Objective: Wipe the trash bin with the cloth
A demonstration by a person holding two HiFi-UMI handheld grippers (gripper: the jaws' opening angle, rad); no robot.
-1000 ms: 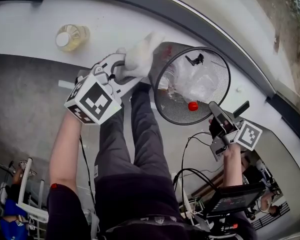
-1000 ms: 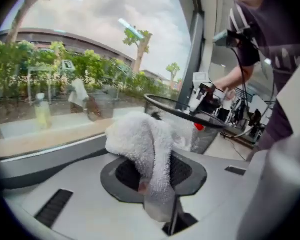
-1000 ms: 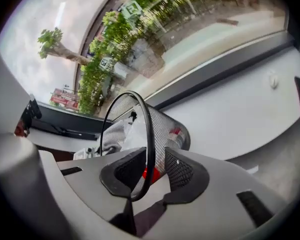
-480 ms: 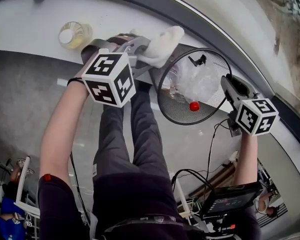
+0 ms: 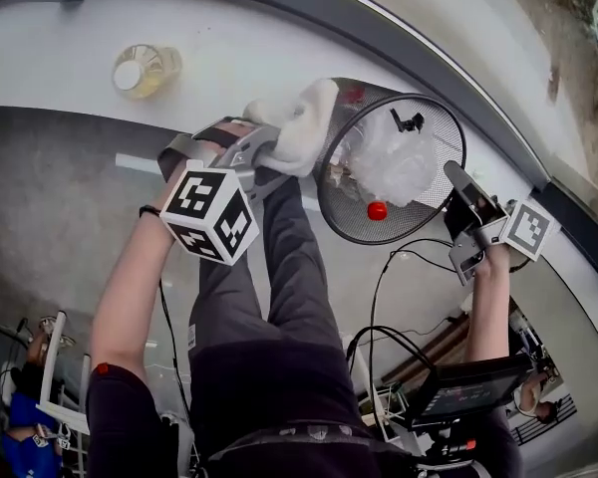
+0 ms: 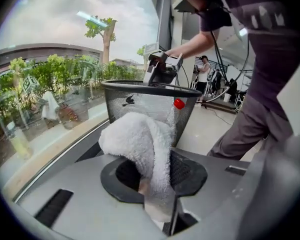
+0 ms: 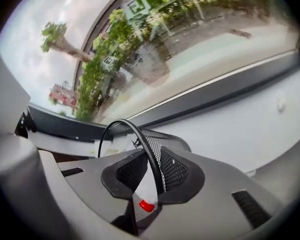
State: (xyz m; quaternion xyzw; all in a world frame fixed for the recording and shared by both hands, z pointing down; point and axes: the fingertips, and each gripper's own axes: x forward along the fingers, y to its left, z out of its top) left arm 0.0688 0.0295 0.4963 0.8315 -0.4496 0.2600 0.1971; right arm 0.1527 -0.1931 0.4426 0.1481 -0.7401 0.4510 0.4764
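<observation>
A black mesh trash bin (image 5: pixel 351 219) lies tilted over the ledge's edge, its mouth facing me, with a crumpled clear bag (image 5: pixel 399 157) and a red cap (image 5: pixel 377 210) inside. My left gripper (image 5: pixel 282 147) is shut on a white cloth (image 5: pixel 299 129), which presses against the bin's outer left wall. In the left gripper view the cloth (image 6: pixel 140 144) bulges from the jaws in front of the bin (image 6: pixel 140 101). My right gripper (image 5: pixel 456 191) is at the rim's right side, its jaws closing. In the right gripper view the bin's rim (image 7: pixel 126 124) runs between the pads of the right gripper (image 7: pixel 150 176).
A bottle of yellow liquid (image 5: pixel 140 71) stands on the white ledge (image 5: pixel 70 38) at the back left. A dark window frame (image 5: pixel 498 132) runs behind the bin. The person's legs (image 5: pixel 279 287) are below it, with cables (image 5: pixel 384 297) and a screen (image 5: pixel 468 391) at the lower right.
The left gripper carried the cloth up along the bin's side, then back down to the left wall. The right gripper rose to the bin's right rim, and the bin shifted slightly.
</observation>
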